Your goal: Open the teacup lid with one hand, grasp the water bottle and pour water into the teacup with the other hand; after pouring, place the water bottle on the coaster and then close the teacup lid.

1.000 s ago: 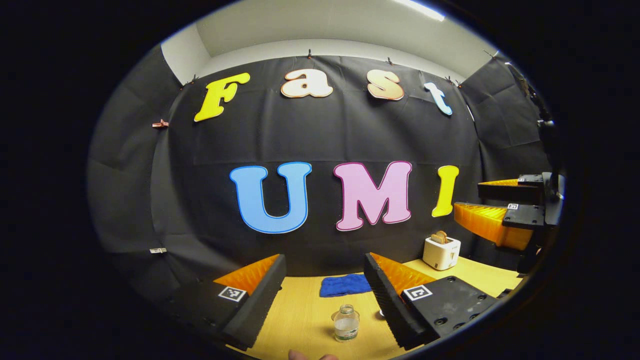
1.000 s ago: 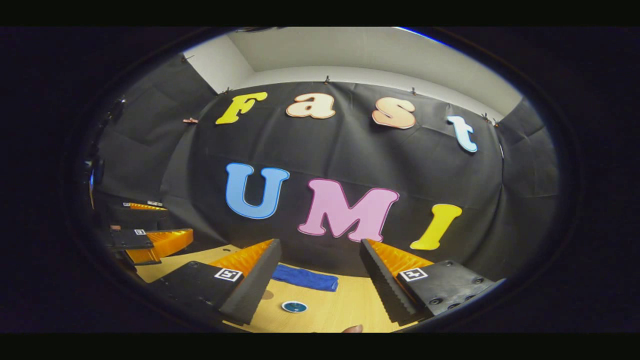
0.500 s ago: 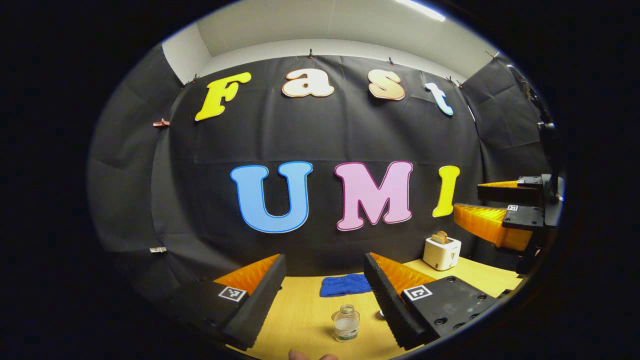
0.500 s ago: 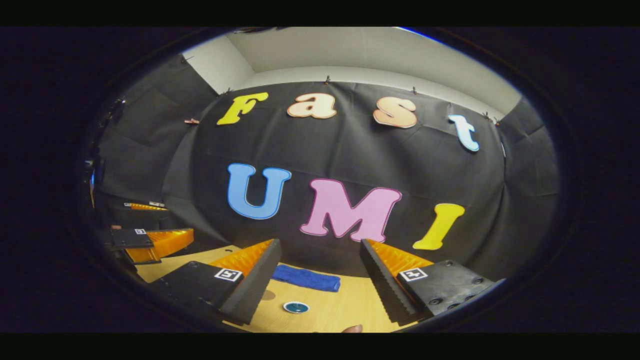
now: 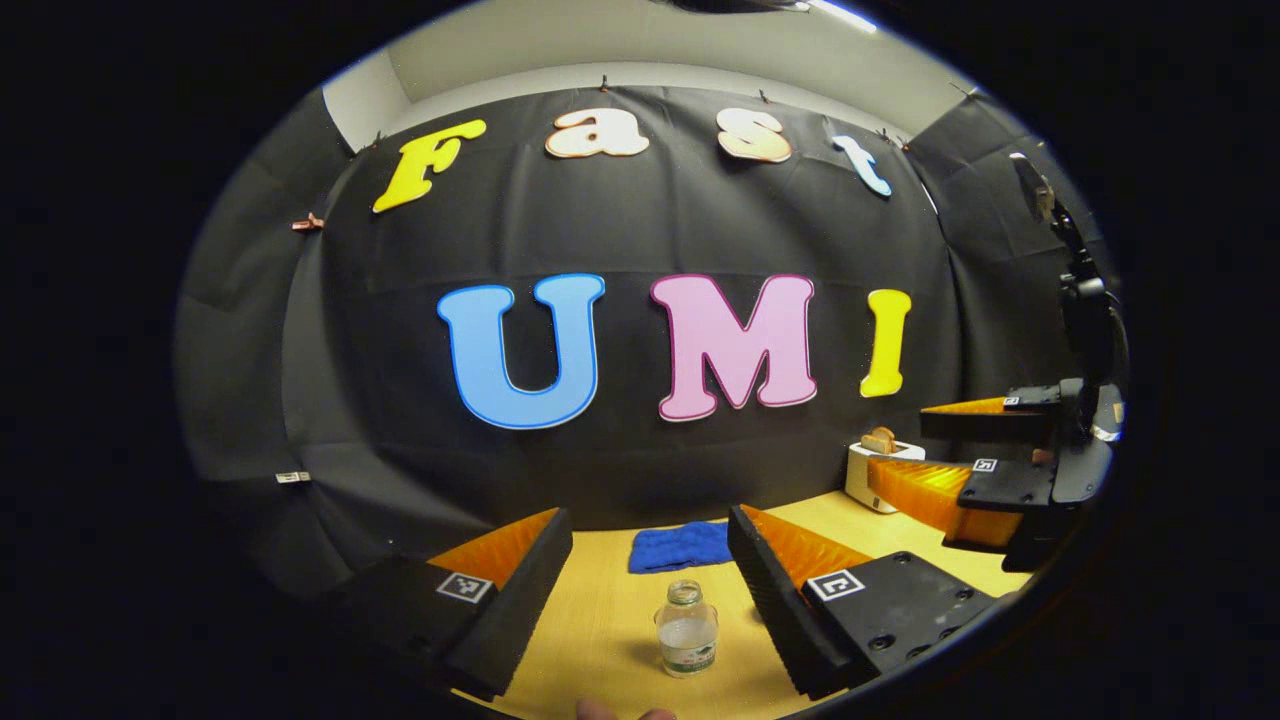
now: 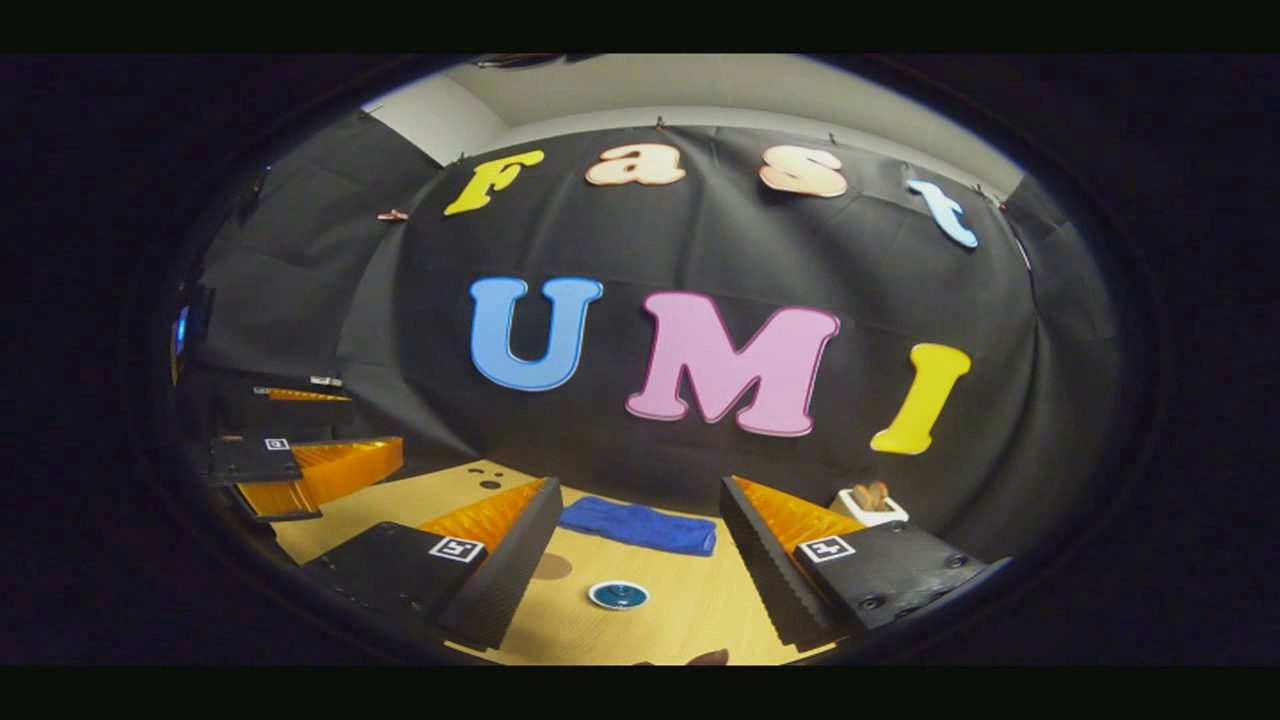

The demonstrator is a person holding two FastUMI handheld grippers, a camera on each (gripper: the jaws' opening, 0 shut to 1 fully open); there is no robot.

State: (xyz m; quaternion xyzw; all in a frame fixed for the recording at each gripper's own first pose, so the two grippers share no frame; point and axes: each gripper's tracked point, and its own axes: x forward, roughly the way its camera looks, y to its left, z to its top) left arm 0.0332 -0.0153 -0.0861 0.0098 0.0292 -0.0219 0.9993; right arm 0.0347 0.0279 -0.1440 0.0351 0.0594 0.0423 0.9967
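A small clear water bottle (image 5: 687, 640) without a cap stands upright on the wooden table (image 5: 600, 620), low between the fingers of my left gripper (image 5: 648, 520). That gripper is open and holds nothing. In the right gripper view a small round teal thing with a pale rim (image 6: 618, 596), seemingly the lidded teacup seen from above, sits on the table ahead of my right gripper (image 6: 640, 490), which is open and empty. A flat brown disc (image 6: 552, 567), perhaps the coaster, lies beside its left finger, partly hidden. Both grippers hover above the table.
A folded blue cloth (image 5: 680, 545) (image 6: 640, 525) lies at the back of the table by the black wall. A white toaster (image 5: 880, 470) (image 6: 868, 503) with bread stands at the back right. The other gripper shows at each view's edge (image 5: 900, 440) (image 6: 375, 420).
Both views have tipped downward, so more of the table shows and the wall has slid up. The toaster has come into the right gripper view. Both grippers stay open.
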